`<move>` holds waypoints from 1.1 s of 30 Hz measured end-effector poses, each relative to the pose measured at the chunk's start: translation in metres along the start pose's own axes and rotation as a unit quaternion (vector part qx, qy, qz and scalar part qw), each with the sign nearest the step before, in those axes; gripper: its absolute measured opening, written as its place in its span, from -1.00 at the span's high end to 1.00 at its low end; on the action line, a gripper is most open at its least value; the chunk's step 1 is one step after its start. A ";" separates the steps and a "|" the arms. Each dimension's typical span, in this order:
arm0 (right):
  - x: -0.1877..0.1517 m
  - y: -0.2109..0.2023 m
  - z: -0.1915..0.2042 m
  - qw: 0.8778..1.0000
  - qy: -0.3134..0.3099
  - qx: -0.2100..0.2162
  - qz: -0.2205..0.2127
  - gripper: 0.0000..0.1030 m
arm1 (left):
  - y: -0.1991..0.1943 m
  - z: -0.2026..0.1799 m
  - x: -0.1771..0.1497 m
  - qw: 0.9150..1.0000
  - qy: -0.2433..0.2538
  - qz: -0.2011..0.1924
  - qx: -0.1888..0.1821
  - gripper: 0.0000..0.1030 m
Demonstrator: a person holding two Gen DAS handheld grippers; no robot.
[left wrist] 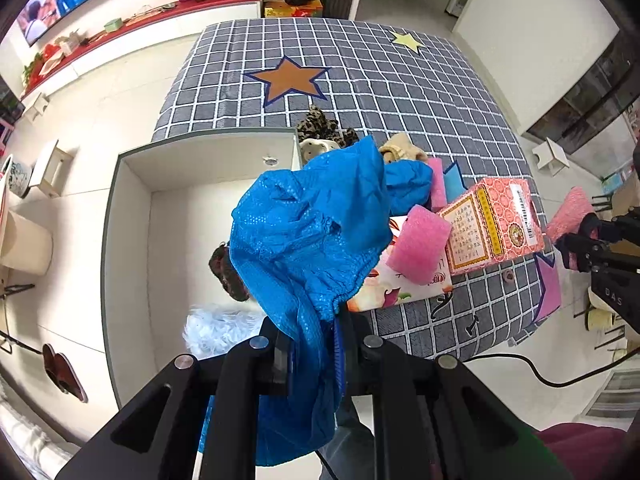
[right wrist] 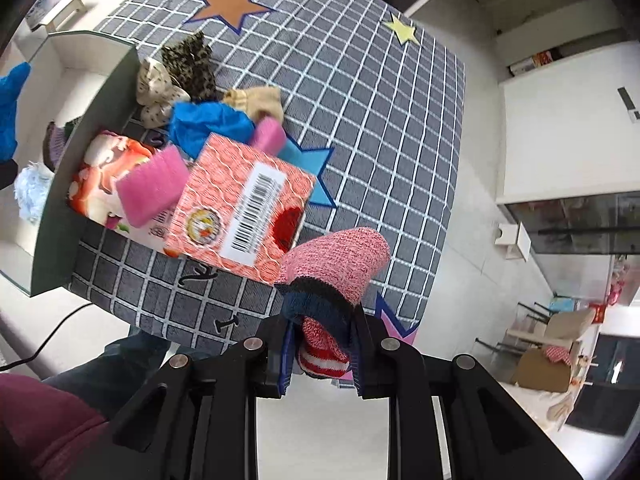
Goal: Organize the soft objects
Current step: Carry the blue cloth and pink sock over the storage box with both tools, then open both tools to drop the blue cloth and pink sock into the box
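From my feed: the shoe cover (left wrist: 312, 236) is bright blue with a dotted texture, the sock (right wrist: 340, 268) is pink knit with navy trim and red-white stripes, and the tablecloth (right wrist: 360, 92) is grey with white grid lines and stars.

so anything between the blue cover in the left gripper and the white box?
Nothing visible. The blue cover hangs from the left gripper above the open white box. Inside lie only a dark knit item and a white fluffy piece, with bare floor around them.
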State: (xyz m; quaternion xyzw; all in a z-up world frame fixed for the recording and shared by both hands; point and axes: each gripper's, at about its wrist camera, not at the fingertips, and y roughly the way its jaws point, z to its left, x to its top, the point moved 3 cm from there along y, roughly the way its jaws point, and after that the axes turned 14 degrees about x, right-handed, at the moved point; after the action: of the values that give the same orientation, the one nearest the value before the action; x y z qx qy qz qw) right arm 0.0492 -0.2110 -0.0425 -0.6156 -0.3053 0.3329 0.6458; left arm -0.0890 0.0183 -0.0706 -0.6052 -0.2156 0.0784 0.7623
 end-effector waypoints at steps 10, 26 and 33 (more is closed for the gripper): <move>0.026 -0.033 0.048 0.997 -0.033 0.058 -0.041 0.54 | 0.000 0.037 -0.018 0.999 -0.048 0.000 0.013 0.70; 0.089 -0.028 0.173 0.975 -0.136 0.171 -0.038 0.54 | 0.020 0.103 -0.059 0.990 -0.130 0.039 0.046 0.70; 0.114 -0.022 0.193 0.967 -0.128 0.218 -0.025 0.54 | 0.035 0.110 -0.066 0.988 -0.138 0.056 0.048 0.70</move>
State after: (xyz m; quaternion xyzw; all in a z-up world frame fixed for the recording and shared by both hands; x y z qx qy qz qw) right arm -0.0378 -0.0057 -0.0119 -0.4046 -0.3211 0.4510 0.7279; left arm -0.1896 0.1003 -0.0997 -0.5628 -0.2803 0.2136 0.7477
